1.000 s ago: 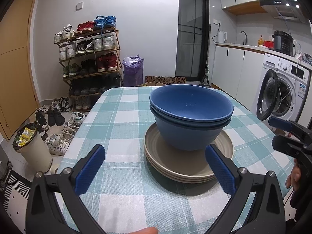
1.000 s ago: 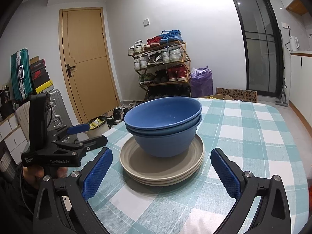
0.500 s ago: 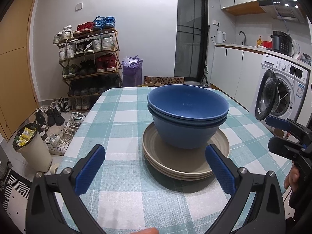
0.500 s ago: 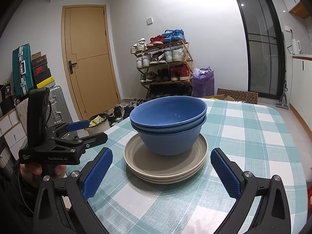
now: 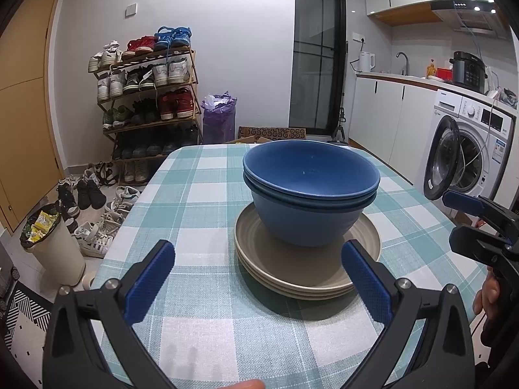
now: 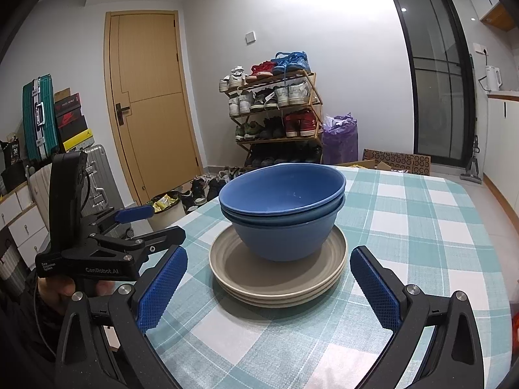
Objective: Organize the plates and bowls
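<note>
Left wrist: bowls [image 5: 311, 191] on plates [image 5: 305, 269], mid-table [image 5: 201, 295].

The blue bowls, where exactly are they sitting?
The blue bowls, nested one inside the other, sit on the stack of beige plates on the checked tablecloth, centred ahead of both grippers in both wrist views.

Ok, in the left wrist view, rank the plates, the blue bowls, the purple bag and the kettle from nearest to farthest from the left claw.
1. Plates: stacked on the table just ahead of the left claw, slightly right.
2. Blue bowls: nested, sitting on the plates, just behind their near rim.
3. Purple bag: on the floor past the table's far end, beside the shoe rack.
4. Kettle: on the far counter, right.
</note>
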